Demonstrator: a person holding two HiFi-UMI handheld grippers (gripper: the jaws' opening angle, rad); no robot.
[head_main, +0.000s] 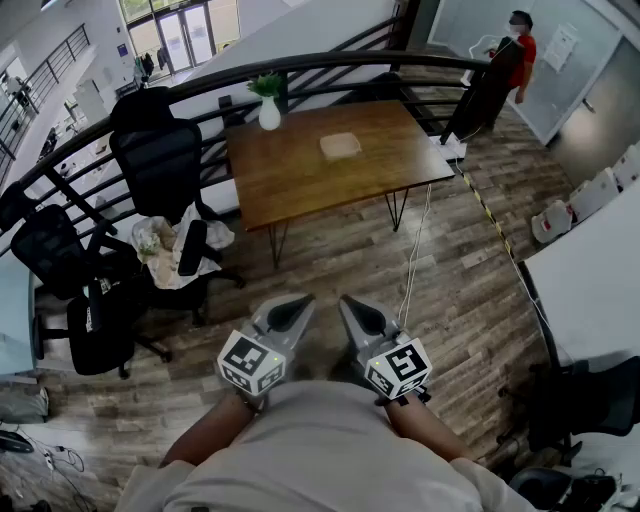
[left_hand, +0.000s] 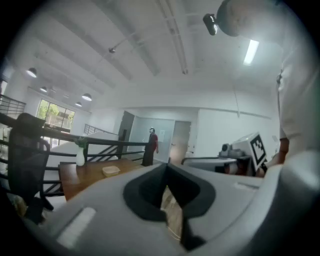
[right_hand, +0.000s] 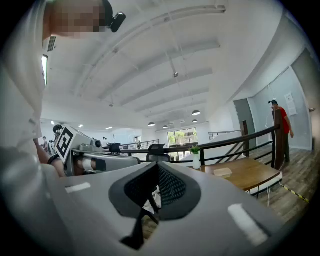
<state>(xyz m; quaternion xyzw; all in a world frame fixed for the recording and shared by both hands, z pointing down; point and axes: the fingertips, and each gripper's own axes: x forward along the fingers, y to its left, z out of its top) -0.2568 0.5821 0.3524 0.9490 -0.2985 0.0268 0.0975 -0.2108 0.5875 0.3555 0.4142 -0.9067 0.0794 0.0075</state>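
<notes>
Floor (head_main: 450, 300): wood planks in mixed browns, crossed by a yellow-and-black tape strip (head_main: 490, 215) and a white cable (head_main: 413, 260).
Railing (head_main: 330, 60): black metal, curved, edging an upper level.
Table (head_main: 300, 180): brown wood on thin metal legs, just beside the railing.
Chairs (head_main: 160, 165): black office chairs left of the table.
Windows: glass doors (head_main: 185, 38) far back, bright with daylight.
Ceiling (right_hand: 165, 55): white beams, round lamps (right_hand: 196, 113), one strip light (left_hand: 251, 51).
Walls (left_hand: 220, 127): white.

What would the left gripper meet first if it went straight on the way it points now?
Nothing close: the left gripper points over the floor towards the wooden table; probably that comes first, though depth is unclear.
</notes>
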